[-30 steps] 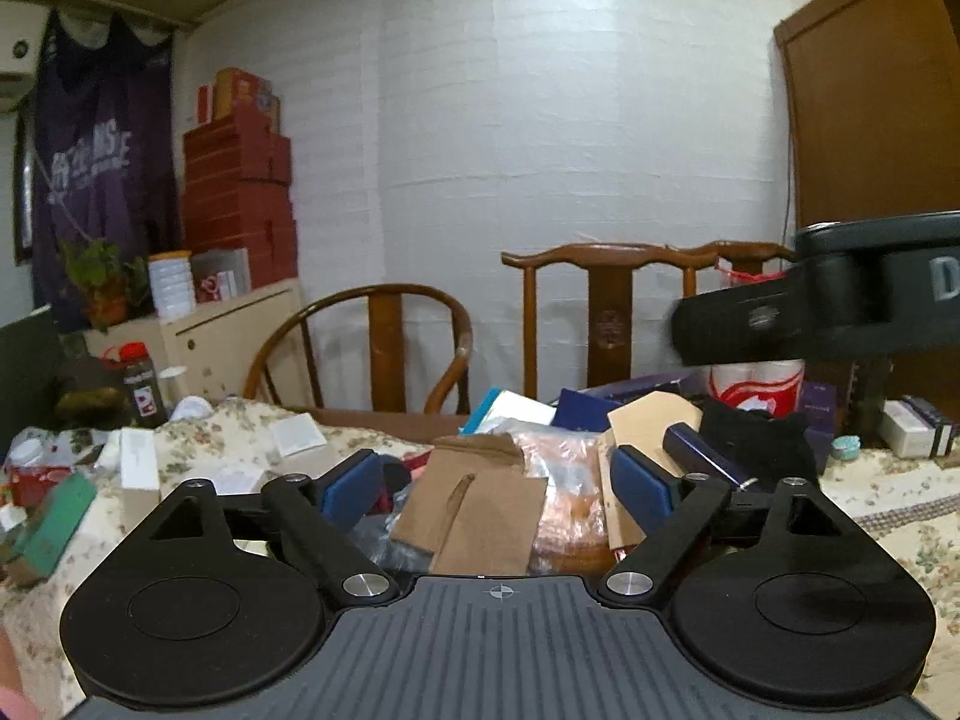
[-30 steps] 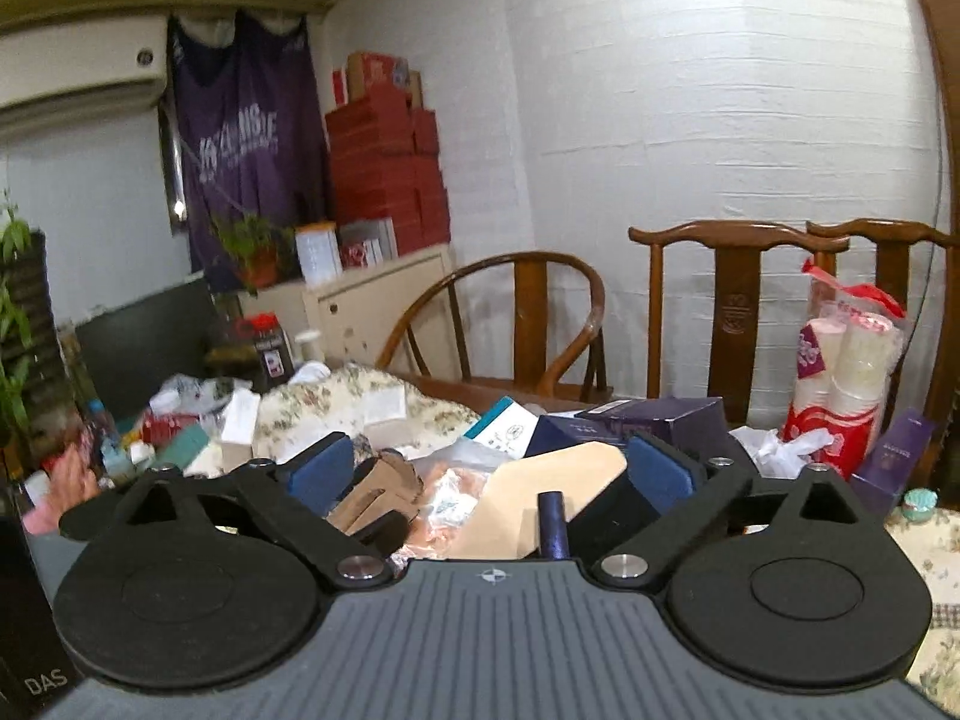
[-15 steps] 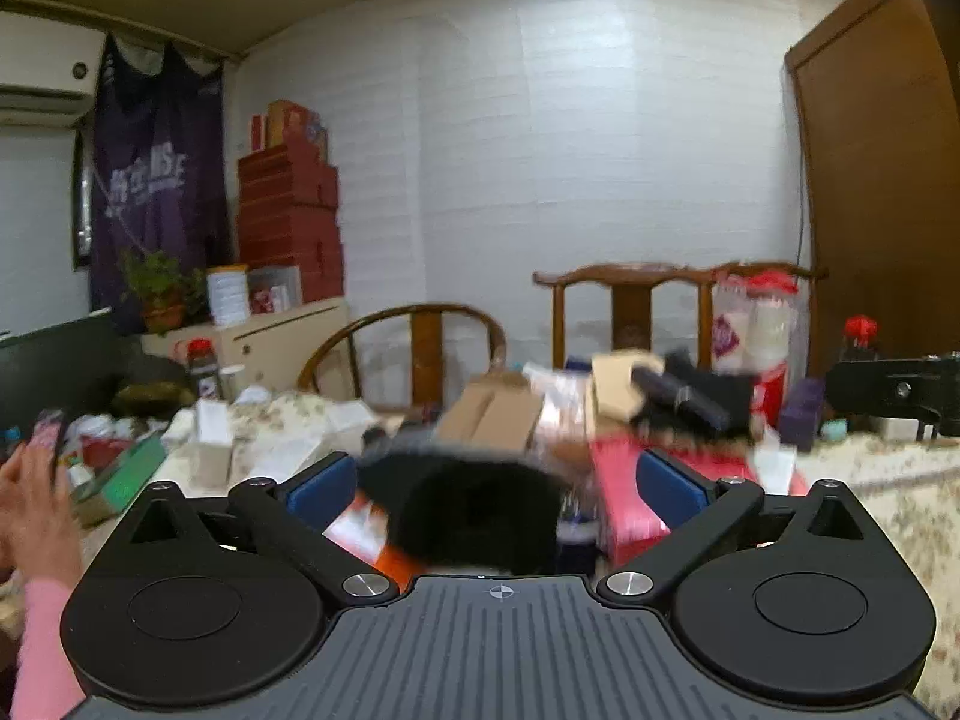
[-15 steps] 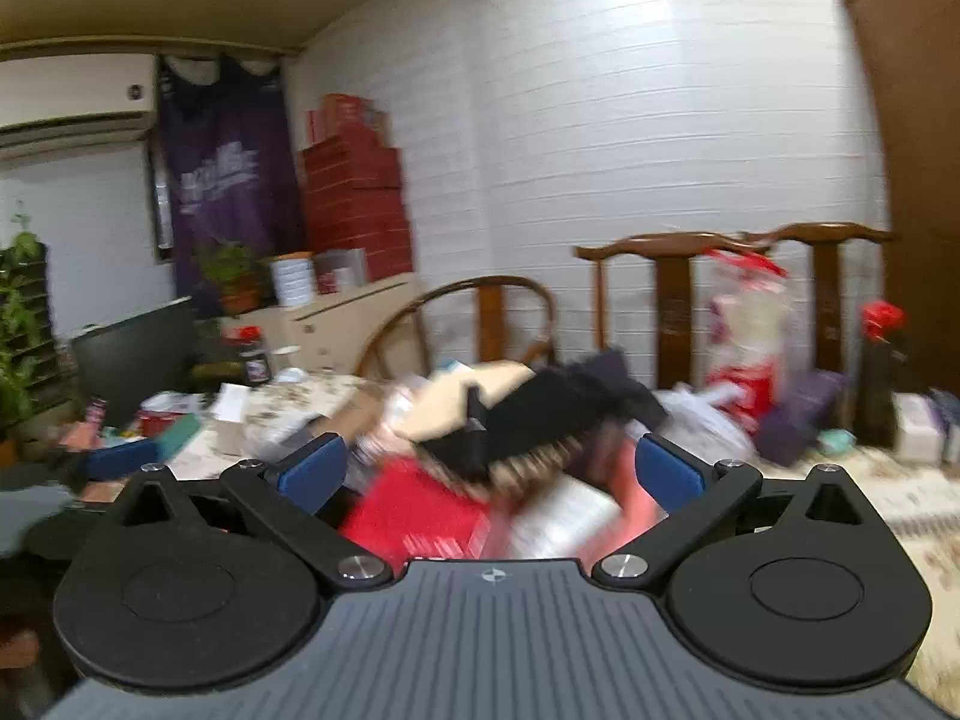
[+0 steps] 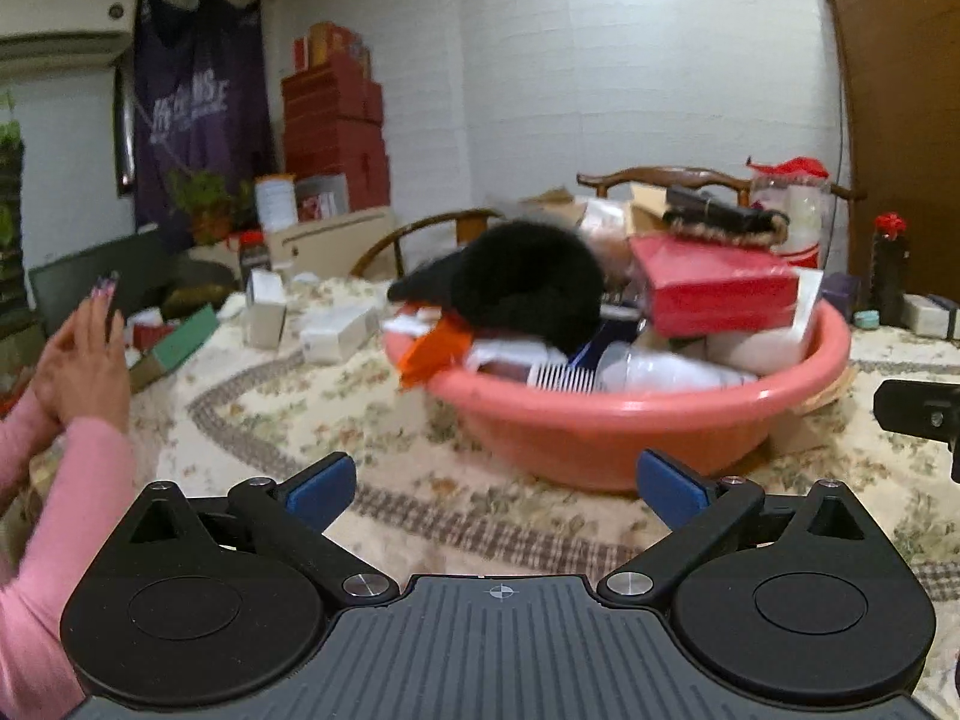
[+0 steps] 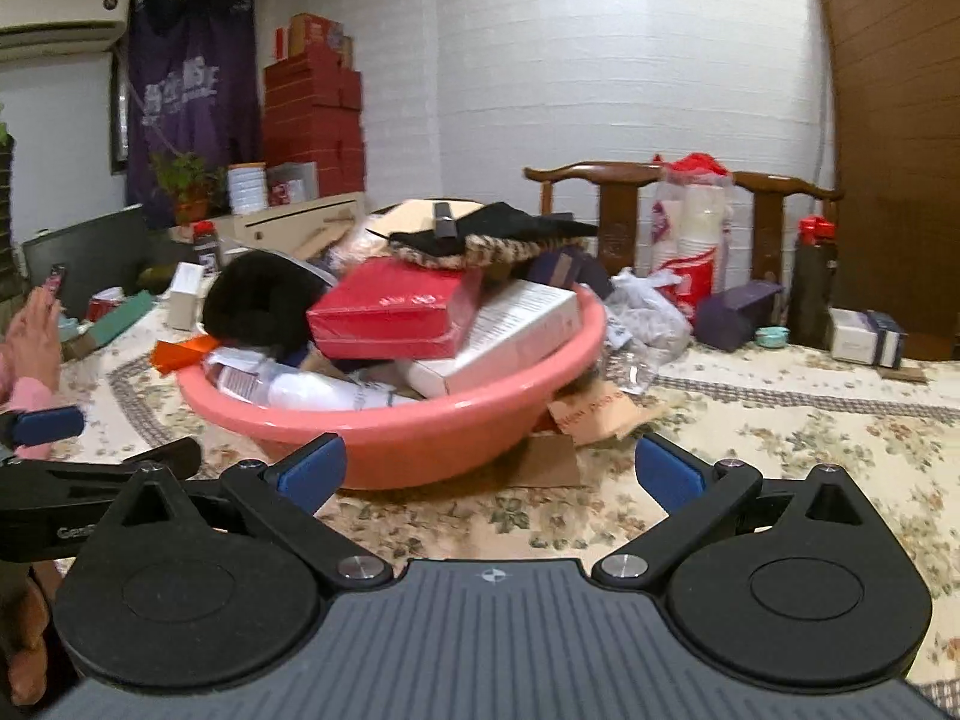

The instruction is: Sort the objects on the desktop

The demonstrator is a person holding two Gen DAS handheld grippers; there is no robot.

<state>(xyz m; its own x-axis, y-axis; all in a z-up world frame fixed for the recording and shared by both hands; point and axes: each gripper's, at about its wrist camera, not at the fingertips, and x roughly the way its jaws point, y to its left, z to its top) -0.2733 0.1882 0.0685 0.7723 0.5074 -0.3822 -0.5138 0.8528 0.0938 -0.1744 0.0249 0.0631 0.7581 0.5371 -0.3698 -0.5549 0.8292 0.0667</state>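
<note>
Both spread wide and holding nothing: left gripper (image 5: pixel 491 489) and right gripper (image 6: pixel 489 474), hovering just short of the pink basin (image 5: pixel 630 426), likely to size up the heap. Farther ahead, atop the pile, red box (image 6: pixel 390 315) and black furry item (image 5: pixel 528 282), awaiting sorting.

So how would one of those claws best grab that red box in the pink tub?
Probably by the near corner of the red box, pinching top and bottom faces. It is flat, lies near the top of the pile in the pink tub, and that corner juts out. Come from the front with the right gripper, since a woven-edged black item rests on its far end.
</note>
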